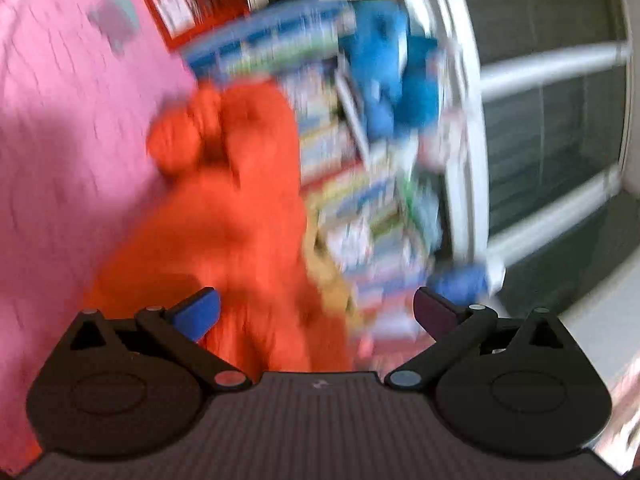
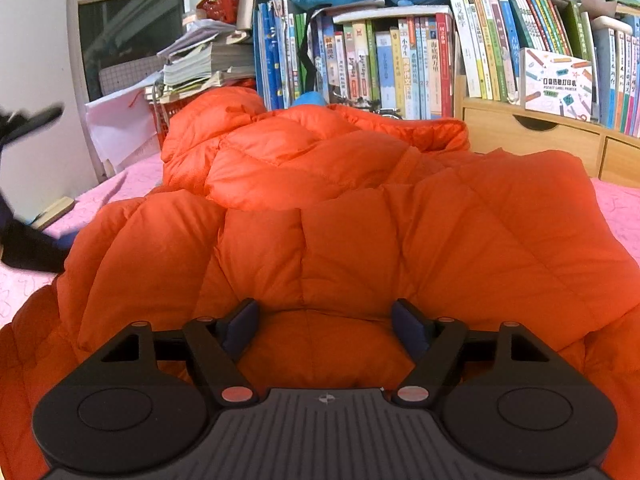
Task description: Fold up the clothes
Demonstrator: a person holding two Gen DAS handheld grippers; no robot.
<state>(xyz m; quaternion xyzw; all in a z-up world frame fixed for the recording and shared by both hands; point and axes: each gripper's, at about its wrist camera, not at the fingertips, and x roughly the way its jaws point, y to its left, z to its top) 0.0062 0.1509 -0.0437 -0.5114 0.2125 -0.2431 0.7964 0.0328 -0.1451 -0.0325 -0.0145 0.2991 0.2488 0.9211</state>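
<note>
The puffy, quilted orange down jacket [image 2: 320,208] is slick and springy, so any fold could slide or balloon open once released. It lies bunched on the pink bed cover [image 2: 616,208], directly ahead of and under the spread right claw [image 2: 326,326], which pinches nothing. The left claw [image 1: 316,312], also spread and empty, sits beside the jacket's edge in a blurred view.

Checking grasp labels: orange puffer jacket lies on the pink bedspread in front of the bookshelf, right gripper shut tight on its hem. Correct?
Not quite. The right gripper is open, not shut: in the right wrist view its jaws stand apart, with a fold of the orange puffer jacket between them. The rest holds: the jacket lies on the pink bedspread in front of the bookshelf.
</note>
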